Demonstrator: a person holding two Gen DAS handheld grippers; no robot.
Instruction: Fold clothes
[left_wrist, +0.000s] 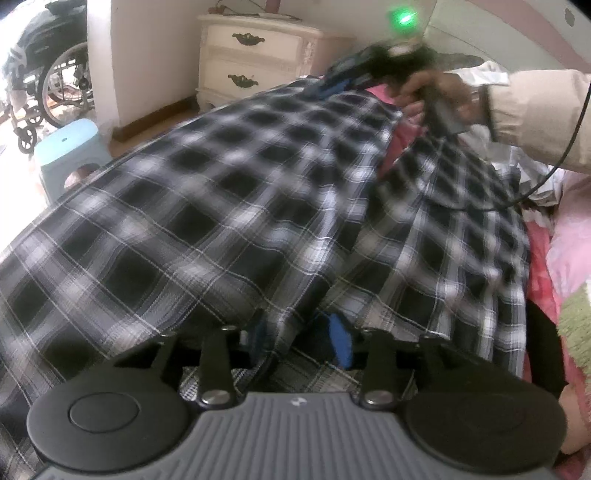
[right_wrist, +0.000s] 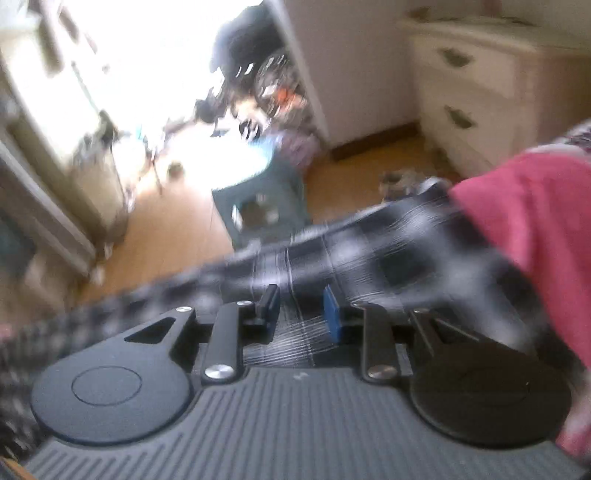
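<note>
**Plaid garment spread on the bed, one gripper at each end**

In the left wrist view, the left gripper (left_wrist: 301, 338) is nearest, low over the near edge of the plaid garment (left_wrist: 207, 221). Its jaws stand partly apart, and a fold of the black, grey and white checked cloth runs up between the two blue pads (left_wrist: 340, 341). The pads seem not to press on it, but the cloth hides part of them, so I am not fully sure.

The garment lies over the bed in two long parts that open like a V, and the pink bedding (left_wrist: 391, 147) shows in the gap between them. At the far end, the right gripper (left_wrist: 332, 83) reaches the top edge of the cloth, held by a hand (left_wrist: 436, 92) in a beige sleeve (left_wrist: 535, 114).

In the blurred right wrist view, the right gripper (right_wrist: 301, 314) has a narrow gap between its jaws, with plaid cloth lying in that gap and under it; the pads do not look closed on it.

Beyond the bed stand a light blue stool (left_wrist: 70, 147), a cream nightstand (left_wrist: 255, 62) and a wheelchair (left_wrist: 48, 77).
</note>
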